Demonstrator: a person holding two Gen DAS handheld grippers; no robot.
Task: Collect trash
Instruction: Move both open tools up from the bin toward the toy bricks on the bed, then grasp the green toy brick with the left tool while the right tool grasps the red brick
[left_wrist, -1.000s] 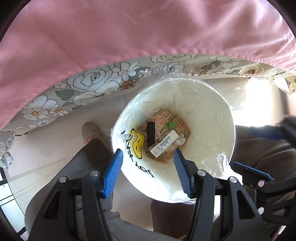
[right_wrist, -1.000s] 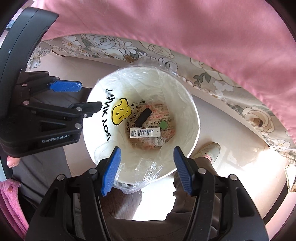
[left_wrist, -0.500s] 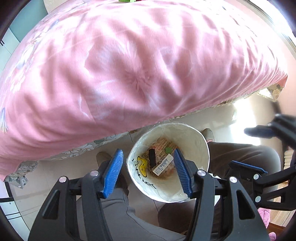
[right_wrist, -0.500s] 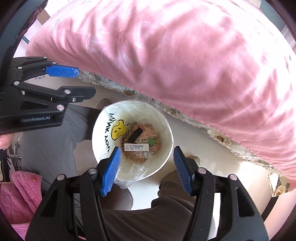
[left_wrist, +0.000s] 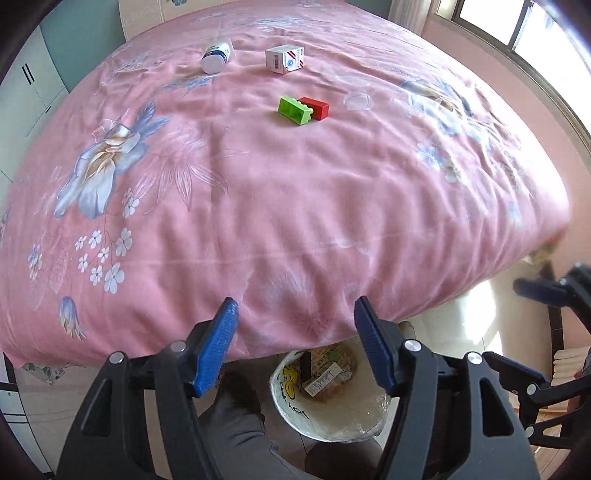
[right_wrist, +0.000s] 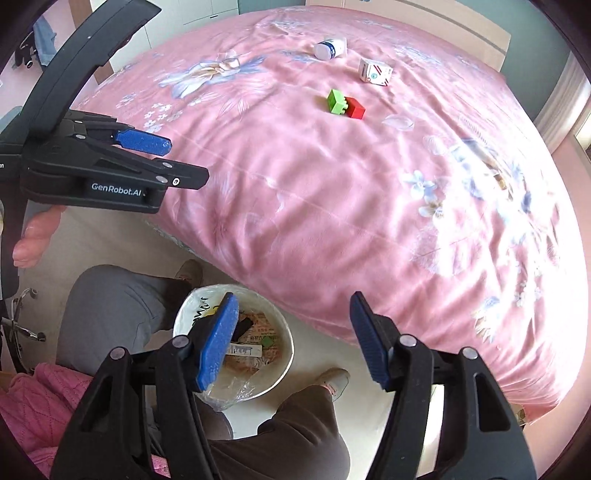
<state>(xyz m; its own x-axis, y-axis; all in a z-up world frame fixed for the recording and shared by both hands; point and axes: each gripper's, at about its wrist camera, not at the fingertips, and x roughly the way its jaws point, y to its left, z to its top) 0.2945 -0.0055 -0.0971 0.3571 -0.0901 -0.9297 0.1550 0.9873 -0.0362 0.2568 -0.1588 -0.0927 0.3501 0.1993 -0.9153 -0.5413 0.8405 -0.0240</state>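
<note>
On the pink floral bed (left_wrist: 258, 206) lie a white pill bottle (left_wrist: 217, 55), a small white box (left_wrist: 285, 60), a green brick (left_wrist: 294, 110) and a red brick (left_wrist: 316, 108) touching it. They also show in the right wrist view: bottle (right_wrist: 330, 48), box (right_wrist: 375, 72), green brick (right_wrist: 337, 101), red brick (right_wrist: 355, 107). A white trash bin (left_wrist: 328, 417) with a yellow smiley stands on the floor below the bed's edge, holding scraps. My left gripper (left_wrist: 297, 345) is open and empty over the edge. My right gripper (right_wrist: 291, 338) is open and empty above the bin (right_wrist: 284, 365).
The left gripper's body (right_wrist: 92, 173) shows at the left of the right wrist view. The person's legs (right_wrist: 122, 306) and shoes flank the bin. A window (left_wrist: 517, 33) is at the far right, cupboards (left_wrist: 22, 92) at the far left.
Both grippers have risen from just above the bin to above the bed's edge. The bed top and its objects have come into view. Both stay open and empty.
</note>
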